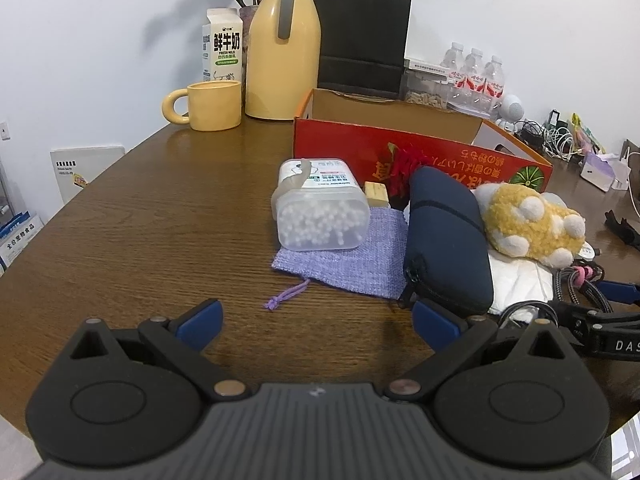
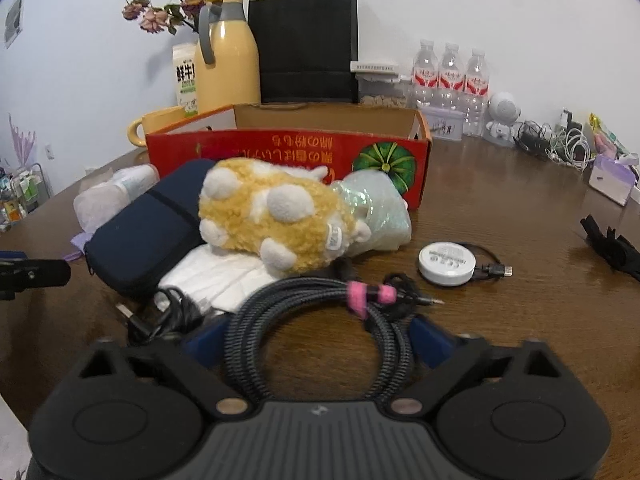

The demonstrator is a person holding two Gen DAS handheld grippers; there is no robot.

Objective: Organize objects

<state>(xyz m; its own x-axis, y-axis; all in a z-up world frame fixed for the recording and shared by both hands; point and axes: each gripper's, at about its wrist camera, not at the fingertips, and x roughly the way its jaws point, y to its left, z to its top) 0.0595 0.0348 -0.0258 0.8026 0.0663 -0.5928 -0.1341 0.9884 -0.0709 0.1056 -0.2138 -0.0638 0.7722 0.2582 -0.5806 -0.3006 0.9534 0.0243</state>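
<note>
My right gripper is open around a coiled grey braided cable with pink ties; the coil lies on the table, its sides close against both blue fingers. Beyond it are a yellow-and-white plush toy, a navy zip case, white tissue and a round white disc with a short lead. My left gripper is open over bare wood, nothing between its fingers. Ahead of it lie a purple drawstring pouch, a clear cotton swab box on it, and the navy case.
An open red cardboard box stands behind the pile. At the back are a yellow thermos, a yellow mug, a milk carton, a black paper bag and water bottles. Tangled chargers sit far right.
</note>
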